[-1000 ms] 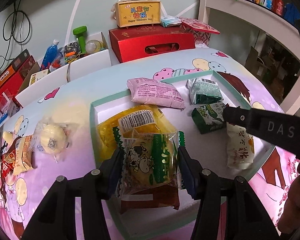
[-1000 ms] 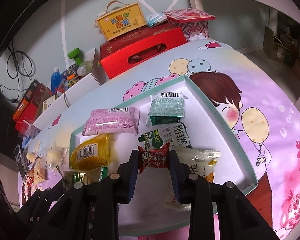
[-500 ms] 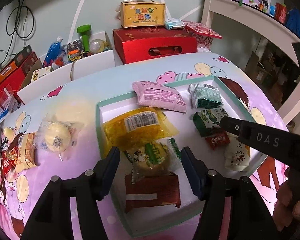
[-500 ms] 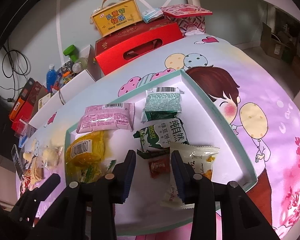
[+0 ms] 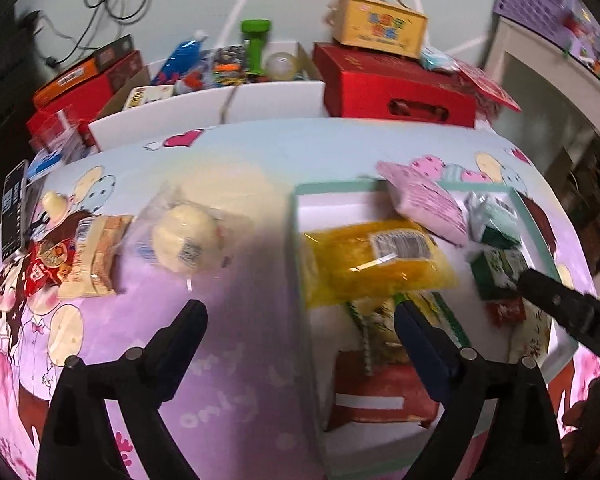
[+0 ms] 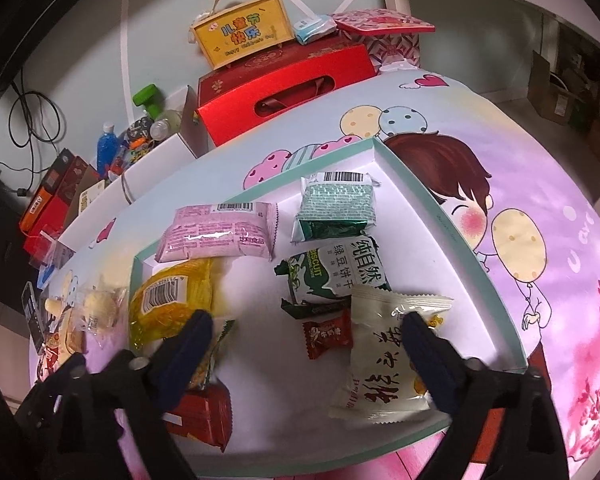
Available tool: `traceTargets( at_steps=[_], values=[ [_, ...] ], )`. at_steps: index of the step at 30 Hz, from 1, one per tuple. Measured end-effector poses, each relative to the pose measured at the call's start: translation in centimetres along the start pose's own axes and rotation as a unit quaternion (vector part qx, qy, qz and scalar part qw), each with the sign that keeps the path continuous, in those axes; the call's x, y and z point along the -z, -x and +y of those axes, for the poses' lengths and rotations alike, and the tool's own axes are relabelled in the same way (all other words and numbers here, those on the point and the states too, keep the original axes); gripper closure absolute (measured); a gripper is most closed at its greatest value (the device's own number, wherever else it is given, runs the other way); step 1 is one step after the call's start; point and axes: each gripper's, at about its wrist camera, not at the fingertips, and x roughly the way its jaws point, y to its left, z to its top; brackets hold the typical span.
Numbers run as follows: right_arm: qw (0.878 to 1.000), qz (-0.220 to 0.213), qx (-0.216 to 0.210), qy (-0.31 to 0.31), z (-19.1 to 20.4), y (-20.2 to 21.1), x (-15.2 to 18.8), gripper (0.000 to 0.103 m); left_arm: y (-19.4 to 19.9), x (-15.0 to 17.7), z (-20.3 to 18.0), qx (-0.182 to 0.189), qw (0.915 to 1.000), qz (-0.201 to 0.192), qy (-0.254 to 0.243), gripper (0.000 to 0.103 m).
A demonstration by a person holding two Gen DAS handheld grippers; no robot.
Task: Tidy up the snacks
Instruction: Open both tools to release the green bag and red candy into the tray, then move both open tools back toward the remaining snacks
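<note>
Both grippers stand spread and opening, nothing between the pads. The right gripper [image 6: 304, 336] hangs over the teal-rimmed tray [image 6: 452, 236], a small red candy wrapper [image 6: 327, 333] lying loose below its gap. The left gripper [image 5: 300, 320] straddles the tray's edge; beyond and left of its fingers, on the printed tablecloth [image 5: 236, 360], a round cream bun in crinkly clear plastic [image 5: 186, 242] lies nearest it, likely next.

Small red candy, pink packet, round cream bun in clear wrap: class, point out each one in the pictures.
Small red candy [image 6: 327, 333], right wrist view, middle of its wrapper.
Pink packet [image 6: 218, 232], right wrist view, centre of its face.
Round cream bun [image 5: 184, 238], left wrist view, middle of the bun.
</note>
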Motion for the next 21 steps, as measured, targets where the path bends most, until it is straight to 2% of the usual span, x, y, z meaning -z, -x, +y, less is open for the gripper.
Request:
traceTargets(
  at_steps=[8,15,18,21],
  values=[
    [1.000,-0.009,-0.008,0.005,0.5,-0.1,0.1,0.000,0.5,-0.5,1.7,-0.006,0.9996,-0.021,0.015,0.008],
    [0.999,-0.026,-0.017,0.011,1.0,0.2,0.1,0.000,1.6,-1.1,3.6,-0.012,0.9981,-0.055,0.025,0.008],
    [0.999,-0.025,-0.025,0.019,1.6,0.1,0.1,0.000,1.9,-1.4,4.4,-0.013,0.9977,-0.059,0.030,0.008],
    [0.999,-0.022,-0.015,0.030,2.2,0.1,0.3,0.000,2.1,-1.5,5.3,-0.010,0.9976,-0.058,0.036,0.008]
  ],
)
